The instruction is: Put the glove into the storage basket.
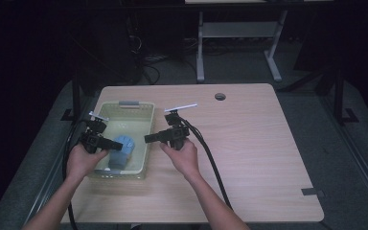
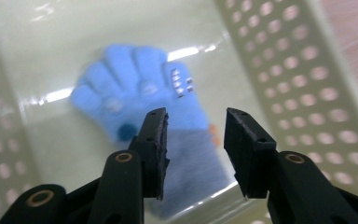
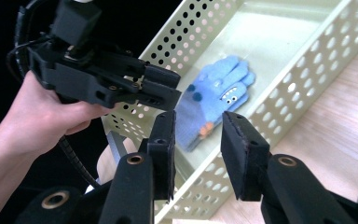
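While I hold left gripper (image 2: pixel 193 126) parted, empty, blue glove (image 2: pixel 142 91) lies just beyond its tips on basket (image 1: pixel 146 115) floor. My right gripper (image 3: pixel 198 126) parted, empty, outside basket wall, above table (image 1: pixel 249 143).

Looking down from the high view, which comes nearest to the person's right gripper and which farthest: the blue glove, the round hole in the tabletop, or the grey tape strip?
1. Blue glove, in the basket beside the right gripper.
2. Round hole, toward the table's far edge.
3. Grey tape strip, at the table's near right corner.
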A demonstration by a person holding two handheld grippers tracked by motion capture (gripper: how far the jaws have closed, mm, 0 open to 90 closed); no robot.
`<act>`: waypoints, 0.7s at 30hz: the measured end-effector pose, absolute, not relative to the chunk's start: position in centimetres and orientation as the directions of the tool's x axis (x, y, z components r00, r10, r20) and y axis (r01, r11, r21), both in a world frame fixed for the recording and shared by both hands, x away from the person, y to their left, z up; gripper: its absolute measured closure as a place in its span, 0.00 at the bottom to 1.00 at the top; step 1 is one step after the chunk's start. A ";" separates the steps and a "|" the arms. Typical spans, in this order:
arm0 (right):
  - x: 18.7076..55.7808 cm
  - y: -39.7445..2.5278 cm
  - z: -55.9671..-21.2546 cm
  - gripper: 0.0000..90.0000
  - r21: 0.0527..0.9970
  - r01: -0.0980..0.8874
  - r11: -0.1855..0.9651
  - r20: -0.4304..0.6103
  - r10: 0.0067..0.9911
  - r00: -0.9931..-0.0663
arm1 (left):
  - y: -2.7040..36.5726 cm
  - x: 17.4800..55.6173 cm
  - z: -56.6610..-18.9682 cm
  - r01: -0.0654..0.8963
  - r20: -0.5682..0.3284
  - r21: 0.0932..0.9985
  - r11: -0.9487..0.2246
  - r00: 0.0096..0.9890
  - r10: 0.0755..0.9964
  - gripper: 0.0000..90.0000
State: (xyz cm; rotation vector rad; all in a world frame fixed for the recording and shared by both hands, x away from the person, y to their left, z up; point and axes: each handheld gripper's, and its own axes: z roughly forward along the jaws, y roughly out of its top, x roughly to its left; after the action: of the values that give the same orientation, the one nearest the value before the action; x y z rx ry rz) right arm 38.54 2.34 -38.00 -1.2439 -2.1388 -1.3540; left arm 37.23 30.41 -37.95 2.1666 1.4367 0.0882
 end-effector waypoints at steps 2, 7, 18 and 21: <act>38.6 2.0 -37.9 0.72 0.570 0.804 0.170 0.654 0.499 -0.569 | 30.3 37.1 -37.7 0.827 -0.241 0.481 -0.290 0.443 0.864 0.63; 38.6 1.3 -37.9 0.70 0.575 0.802 0.164 0.652 0.499 -0.570 | 29.9 37.1 -37.6 0.825 -0.257 0.492 -0.279 0.444 0.859 0.61; 38.5 -0.8 -37.4 0.67 0.580 0.803 0.135 0.648 0.521 -0.556 | 29.0 36.7 -37.1 0.806 -0.283 0.534 -0.256 0.456 0.844 0.56; 38.5 -1.5 -37.2 0.65 0.581 0.803 0.134 0.646 0.523 -0.555 | 28.7 36.6 -36.8 0.797 -0.288 0.549 -0.251 0.463 0.838 0.54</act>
State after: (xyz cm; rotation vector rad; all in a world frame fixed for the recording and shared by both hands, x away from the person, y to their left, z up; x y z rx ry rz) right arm 38.46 -1.46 -37.24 -1.2927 -2.1283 -1.3874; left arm 36.58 28.71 -36.83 2.0704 1.3552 0.0827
